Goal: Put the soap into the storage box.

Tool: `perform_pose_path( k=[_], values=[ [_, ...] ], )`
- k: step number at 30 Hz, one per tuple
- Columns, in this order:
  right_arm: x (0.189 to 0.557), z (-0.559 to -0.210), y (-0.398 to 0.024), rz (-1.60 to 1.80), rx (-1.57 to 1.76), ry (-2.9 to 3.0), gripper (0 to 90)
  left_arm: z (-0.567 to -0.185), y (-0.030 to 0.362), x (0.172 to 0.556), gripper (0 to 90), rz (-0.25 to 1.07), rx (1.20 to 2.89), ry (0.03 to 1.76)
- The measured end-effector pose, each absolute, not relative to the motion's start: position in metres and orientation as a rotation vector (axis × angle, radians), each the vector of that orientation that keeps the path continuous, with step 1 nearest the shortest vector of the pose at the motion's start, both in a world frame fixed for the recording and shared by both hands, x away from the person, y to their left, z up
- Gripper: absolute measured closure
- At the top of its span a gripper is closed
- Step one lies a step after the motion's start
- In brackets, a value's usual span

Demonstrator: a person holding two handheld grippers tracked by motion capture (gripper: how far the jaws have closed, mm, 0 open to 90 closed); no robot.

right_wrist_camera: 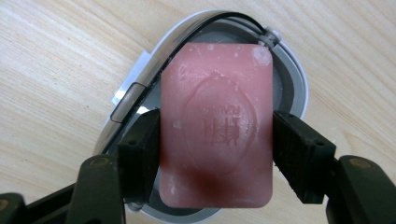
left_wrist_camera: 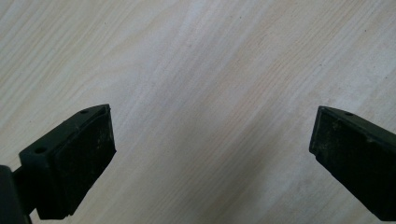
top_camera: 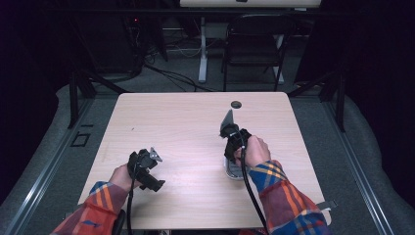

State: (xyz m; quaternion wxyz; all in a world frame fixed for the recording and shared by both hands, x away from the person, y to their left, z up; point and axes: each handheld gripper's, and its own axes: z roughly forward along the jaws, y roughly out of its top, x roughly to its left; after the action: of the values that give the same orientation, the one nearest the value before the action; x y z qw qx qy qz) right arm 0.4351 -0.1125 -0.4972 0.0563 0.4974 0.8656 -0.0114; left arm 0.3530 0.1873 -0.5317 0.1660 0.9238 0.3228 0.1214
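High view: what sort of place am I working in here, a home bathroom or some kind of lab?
Most likely a lab or recording studio, not a home. A bare wooden table stands between dark curtains, with cables trailing over the grey floor and a folding chair behind.

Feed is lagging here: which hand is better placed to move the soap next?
Right. Its tongs are shut on the pink soap bar over the soap dish; the left tongs gape open over bare table.
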Motion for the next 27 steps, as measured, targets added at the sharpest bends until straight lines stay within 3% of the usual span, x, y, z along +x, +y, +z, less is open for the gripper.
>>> perform_pose_path(
  k=[13,27],
  values=[
    [0.428,-0.479,-0.124,0.054,1.471,2.685,34.7,-0.531,0.187,0.353,0.1,0.342,2.641,0.913],
    [0.412,-0.447,-0.156,0.219,1.382,2.693,21.0,-0.531,0.187,0.353,0.1,0.338,2.639,0.915]
  ],
)
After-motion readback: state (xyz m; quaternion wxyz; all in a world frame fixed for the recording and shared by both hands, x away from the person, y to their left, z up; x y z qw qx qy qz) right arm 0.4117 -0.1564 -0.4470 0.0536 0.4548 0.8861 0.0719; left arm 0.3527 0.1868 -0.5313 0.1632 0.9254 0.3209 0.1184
